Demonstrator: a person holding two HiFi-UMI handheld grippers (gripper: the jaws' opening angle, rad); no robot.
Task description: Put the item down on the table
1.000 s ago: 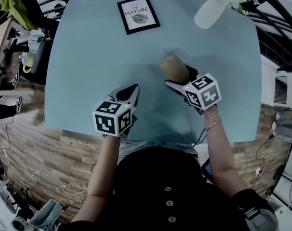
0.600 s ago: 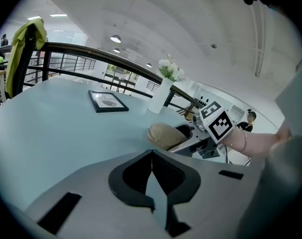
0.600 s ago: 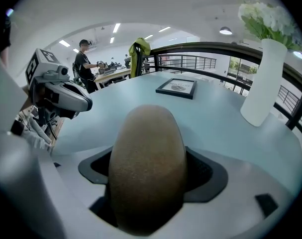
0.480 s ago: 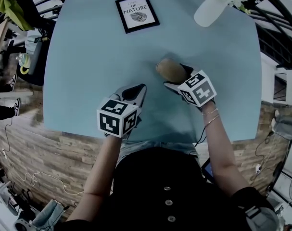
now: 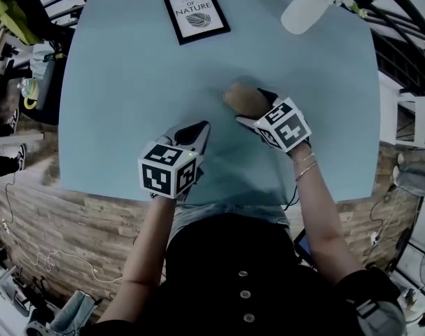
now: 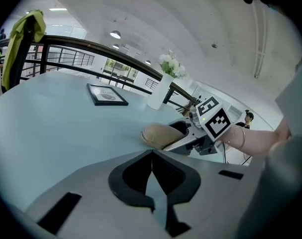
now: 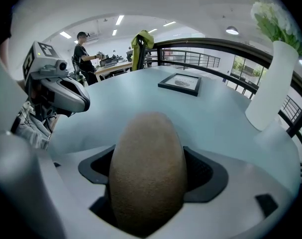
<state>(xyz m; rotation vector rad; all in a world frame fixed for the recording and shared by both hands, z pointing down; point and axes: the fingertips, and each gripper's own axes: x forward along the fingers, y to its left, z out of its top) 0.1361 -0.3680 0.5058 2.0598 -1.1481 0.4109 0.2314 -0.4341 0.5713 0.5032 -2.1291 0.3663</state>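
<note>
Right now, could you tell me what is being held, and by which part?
The right gripper clamps the brown oval item by its sides; left gripper empty.

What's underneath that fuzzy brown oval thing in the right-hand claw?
Only the blue table lies below the brown oval, clamped in the right gripper. Its underside is covered, so contact with the table can't be seen.

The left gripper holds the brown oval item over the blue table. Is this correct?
No. The right gripper holds the brown oval item over the blue table; the right gripper view shows it between the jaws. The left gripper is shut on nothing.
</note>
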